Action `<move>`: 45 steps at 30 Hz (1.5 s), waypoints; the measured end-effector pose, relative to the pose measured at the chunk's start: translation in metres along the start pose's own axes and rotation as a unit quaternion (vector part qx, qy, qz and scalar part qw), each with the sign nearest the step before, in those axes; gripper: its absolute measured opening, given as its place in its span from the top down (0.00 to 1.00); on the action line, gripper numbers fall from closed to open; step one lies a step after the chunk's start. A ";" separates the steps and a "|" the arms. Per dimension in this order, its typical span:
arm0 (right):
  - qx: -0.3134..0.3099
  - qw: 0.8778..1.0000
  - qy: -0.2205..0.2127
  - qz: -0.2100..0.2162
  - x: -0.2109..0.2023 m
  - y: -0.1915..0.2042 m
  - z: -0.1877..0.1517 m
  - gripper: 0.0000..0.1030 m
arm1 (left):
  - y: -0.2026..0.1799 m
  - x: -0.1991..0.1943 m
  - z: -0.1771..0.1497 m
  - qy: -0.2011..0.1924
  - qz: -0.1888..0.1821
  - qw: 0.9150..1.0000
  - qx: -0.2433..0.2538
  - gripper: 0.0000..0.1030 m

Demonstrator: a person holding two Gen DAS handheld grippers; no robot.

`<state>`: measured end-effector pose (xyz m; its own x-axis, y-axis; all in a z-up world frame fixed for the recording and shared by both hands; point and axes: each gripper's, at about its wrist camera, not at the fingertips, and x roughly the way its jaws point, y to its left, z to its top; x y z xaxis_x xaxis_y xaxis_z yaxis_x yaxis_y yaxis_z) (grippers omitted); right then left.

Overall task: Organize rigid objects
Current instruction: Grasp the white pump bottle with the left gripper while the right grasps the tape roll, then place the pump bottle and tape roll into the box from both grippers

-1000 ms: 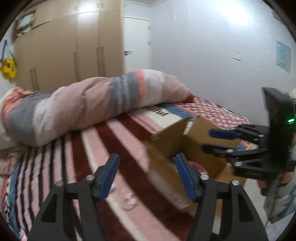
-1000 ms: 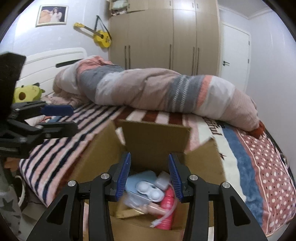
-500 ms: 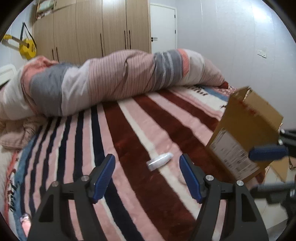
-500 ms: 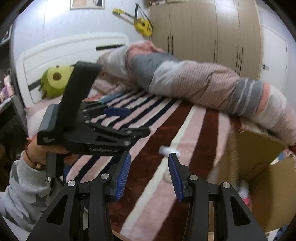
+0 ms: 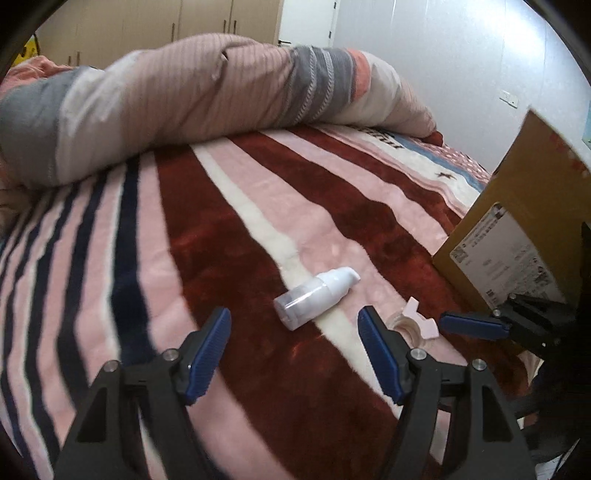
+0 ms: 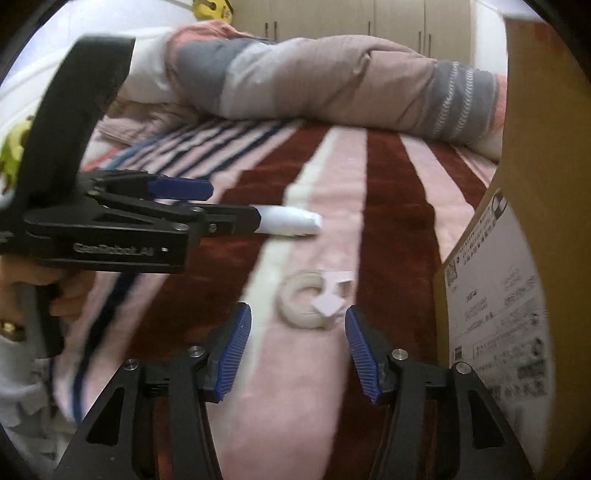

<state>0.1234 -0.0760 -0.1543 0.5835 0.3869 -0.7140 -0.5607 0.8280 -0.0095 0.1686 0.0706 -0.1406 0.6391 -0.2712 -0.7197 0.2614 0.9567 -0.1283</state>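
Note:
A small white pump bottle (image 5: 316, 297) lies on its side on the striped blanket (image 5: 229, 266). My left gripper (image 5: 295, 332) is open, just short of it, jaws to either side. The bottle also shows in the right wrist view (image 6: 290, 222), partly behind the left gripper (image 6: 192, 203). A pale ring with a pink tag (image 6: 314, 299) lies on the blanket beside the box; it also shows in the left wrist view (image 5: 413, 325). My right gripper (image 6: 297, 332) is open, just short of the ring. It shows from the side in the left wrist view (image 5: 469, 325).
A cardboard box (image 5: 524, 221) with a shipping label stands on the bed at the right, close to both objects; it also shows in the right wrist view (image 6: 517, 240). A rolled striped duvet (image 5: 207, 96) lies across the bed behind. Wardrobe doors (image 5: 207, 14) stand beyond.
Both grippers have swung away from the box and dropped low over the blanket. The left now frames the pump bottle, the right the ring. Both stay open.

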 end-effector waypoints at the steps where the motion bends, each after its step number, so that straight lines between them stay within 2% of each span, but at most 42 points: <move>1: -0.003 1.000 0.001 -0.006 0.005 -0.001 -0.001 0.52 | 0.000 0.006 0.001 0.003 -0.006 1.000 0.000 0.34; 5: -0.011 1.000 -0.006 -0.016 0.017 -0.004 -0.001 0.52 | -0.003 0.027 0.007 0.011 -0.026 1.000 -0.005 0.36; 9: -0.019 1.000 -0.016 -0.019 0.022 -0.005 0.001 0.53 | -0.008 0.038 0.009 0.019 -0.021 1.000 0.001 0.53; 10: -0.019 1.000 -0.015 -0.017 0.023 -0.005 0.001 0.53 | -0.008 0.039 0.010 0.021 -0.020 1.000 0.001 0.53; 14: -0.022 1.000 -0.017 -0.015 0.022 -0.003 0.003 0.64 | -0.010 0.033 0.007 0.020 -0.019 1.000 0.009 0.54; 23: -0.019 1.000 -0.024 0.004 0.013 -0.001 0.001 0.64 | -0.008 0.009 -0.003 0.016 0.002 1.000 0.002 0.54; 28: -0.035 0.998 -0.041 0.012 -0.006 0.009 0.002 0.64 | -0.010 -0.019 -0.005 0.006 0.023 1.000 -0.002 0.54; 35: -0.042 0.995 -0.078 0.037 -0.053 0.023 0.008 0.65 | -0.025 -0.088 -0.005 -0.033 0.043 0.999 -0.002 0.54; 41: -0.071 0.987 -0.132 0.057 -0.115 0.035 0.018 0.65 | -0.052 -0.150 0.006 -0.075 0.037 0.996 0.006 0.54; 45: -0.079 0.981 -0.168 0.059 -0.157 0.027 0.025 0.65 | -0.080 -0.176 0.018 -0.095 0.030 0.995 0.026 0.54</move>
<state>0.0317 -0.1045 -0.0244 0.6542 0.6102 -0.4467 -0.7048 0.7062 -0.0674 0.0481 0.0403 0.0086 0.7789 -0.2336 -0.5821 0.2523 0.9663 -0.0501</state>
